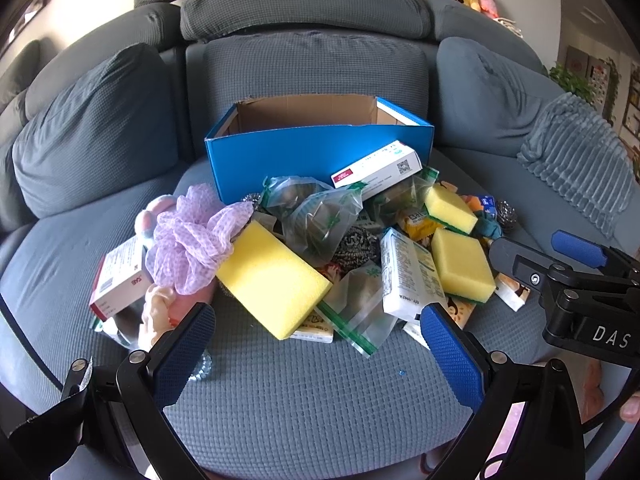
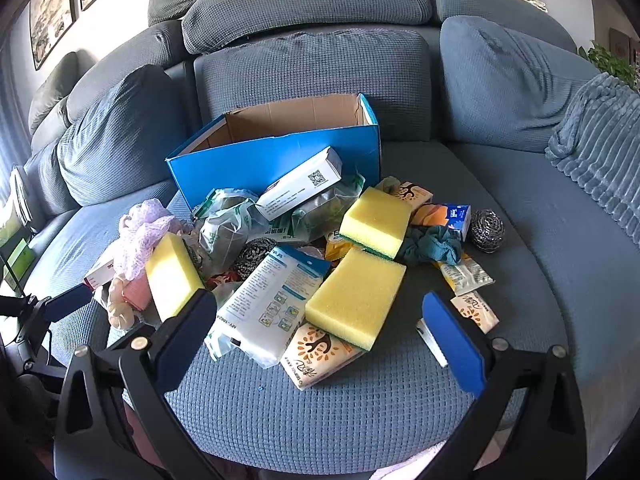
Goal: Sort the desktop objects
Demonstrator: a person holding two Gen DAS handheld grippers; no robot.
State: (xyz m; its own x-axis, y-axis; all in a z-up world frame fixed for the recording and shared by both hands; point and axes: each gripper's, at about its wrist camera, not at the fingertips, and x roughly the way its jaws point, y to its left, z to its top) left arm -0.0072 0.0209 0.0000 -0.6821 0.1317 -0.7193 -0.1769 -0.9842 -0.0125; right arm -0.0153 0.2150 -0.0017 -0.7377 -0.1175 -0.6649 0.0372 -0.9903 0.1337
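Holding both the left gripper (image 1: 316,344) and right gripper (image 2: 320,332) released and empty, note your right fingers sit nearer the yellow sponge (image 2: 356,298), lying just ahead between them, long axis angled toward the blue box (image 2: 276,160).

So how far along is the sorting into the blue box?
Nothing looks done: the visible inside of the blue box shows bare cardboard. Nothing is in hand; the left gripper and right gripper hang open over the couch seat. The whole pile remains, including yellow sponges and a steel scrubber.
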